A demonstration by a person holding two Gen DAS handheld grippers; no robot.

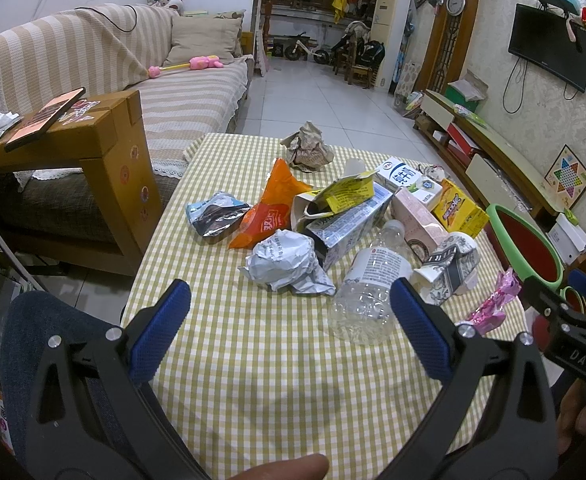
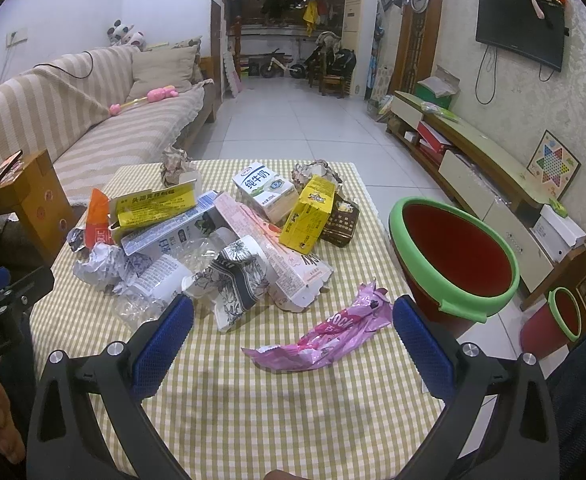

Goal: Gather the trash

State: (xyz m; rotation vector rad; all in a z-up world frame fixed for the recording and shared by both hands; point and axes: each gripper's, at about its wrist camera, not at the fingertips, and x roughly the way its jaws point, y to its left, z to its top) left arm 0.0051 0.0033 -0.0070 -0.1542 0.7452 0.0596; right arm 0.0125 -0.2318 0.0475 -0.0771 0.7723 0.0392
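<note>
Trash is lying in a loose heap across the middle of the desk (image 2: 253,420), which is wearing a yellow-and-white checked cloth. In the heap a crushed clear plastic bottle (image 1: 367,292) is lying on its side, its cap end pointing away toward the cartons. Beside it a ball of crumpled white paper (image 1: 285,262) is resting against a torn blue-and-white carton (image 1: 349,216) with a yellow flap sticking up. An orange snack bag (image 1: 271,208) and a silver foil wrapper (image 1: 215,218) are lying on the sofa side of the pile. A flattened paper cup with a black floral print (image 2: 233,280) is leaning on a long pink box (image 2: 277,248), and behind them a white milk carton (image 2: 263,188) and a yellow box (image 2: 311,212) are standing tilted. A pink wrapper (image 2: 329,336) is lying alone, nearer the camera and apart from the heap. Farther back a wad of brown paper (image 1: 309,146) is sitting by itself near the desk's far edge.

A red bin with a green rim (image 2: 453,256) is standing just beside the desk's right edge, its mouth tipped toward the trash.

The left gripper (image 1: 291,332) is hovering over the near part of the desk with its blue-padded fingers (image 1: 161,332) spread wide, holding nothing; the bottle is lying just ahead of the right finger. The right gripper (image 2: 293,344) is hanging likewise, fingers (image 2: 423,348) wide apart and empty, with the pink wrapper lying between them in view.
</note>
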